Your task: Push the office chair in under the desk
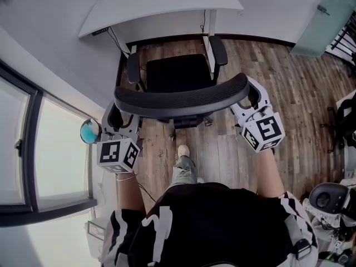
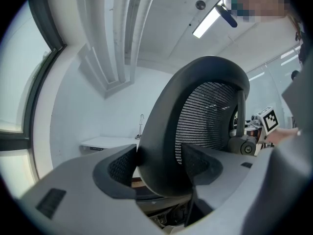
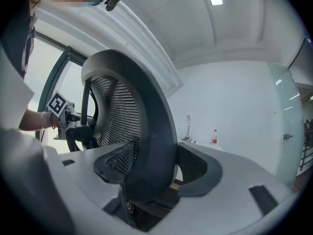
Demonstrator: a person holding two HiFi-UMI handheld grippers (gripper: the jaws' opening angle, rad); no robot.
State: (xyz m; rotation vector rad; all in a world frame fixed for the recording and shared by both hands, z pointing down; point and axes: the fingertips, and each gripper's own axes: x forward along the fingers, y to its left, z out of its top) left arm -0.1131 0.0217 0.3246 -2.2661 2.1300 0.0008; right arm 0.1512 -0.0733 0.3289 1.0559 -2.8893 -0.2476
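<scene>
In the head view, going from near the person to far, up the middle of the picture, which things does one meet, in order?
person's shoe → chair's backrest → chair's seat → white desk

The black office chair (image 1: 178, 74) stands on the wooden floor (image 1: 278, 82), facing the white desk (image 1: 161, 7). The left gripper (image 1: 118, 117) meets its backrest's left end and the right gripper (image 1: 248, 96) its right end.
</scene>
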